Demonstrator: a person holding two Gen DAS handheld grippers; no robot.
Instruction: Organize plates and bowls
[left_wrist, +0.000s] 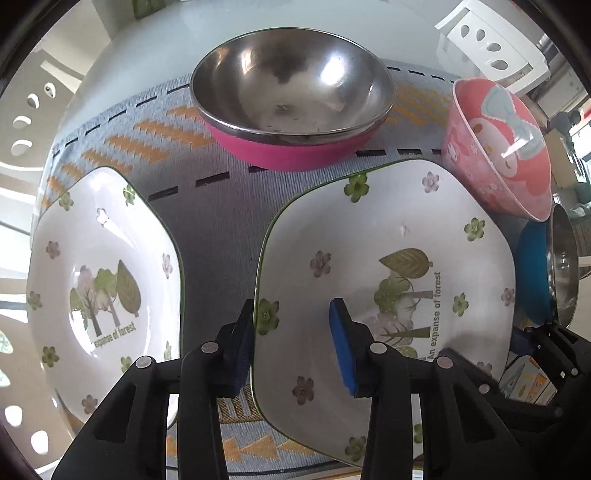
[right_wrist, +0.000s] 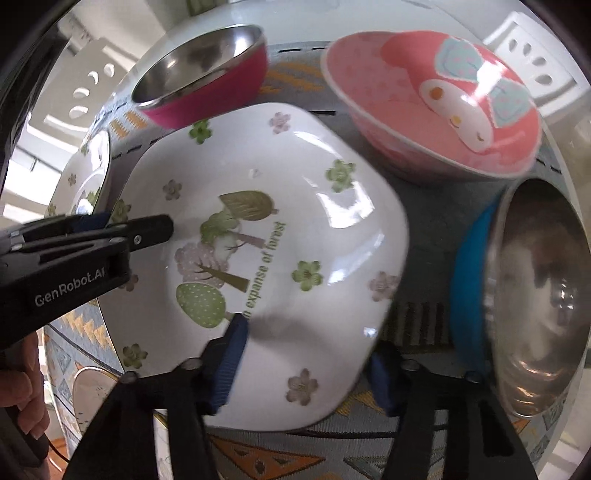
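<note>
A white square plate (left_wrist: 388, 240) (right_wrist: 295, 166) with a tree print lies on the woven mat (left_wrist: 214, 221). My left gripper (left_wrist: 291, 350) (right_wrist: 133, 221) straddles its left rim, one pad outside against the edge and one on the inner slope, shut on it. On the plate's opposite rim my right gripper (right_wrist: 304, 369) (left_wrist: 487, 347) is shut the same way, inner pad on the plate and outer pad under the edge. A matching plate (left_wrist: 103, 277) (right_wrist: 85, 177) sits to the left. Behind are a magenta-sided steel bowl (left_wrist: 291, 92) (right_wrist: 207, 70) and a pink cartoon bowl (left_wrist: 498, 147) (right_wrist: 432, 103).
A blue-sided steel bowl (left_wrist: 532, 273) (right_wrist: 535, 295) stands close to the held plate's right side. The mat lies on a white table (left_wrist: 147, 55) with white chairs (left_wrist: 491, 40) around it. A person's hand (right_wrist: 29, 387) holds the left gripper's handle.
</note>
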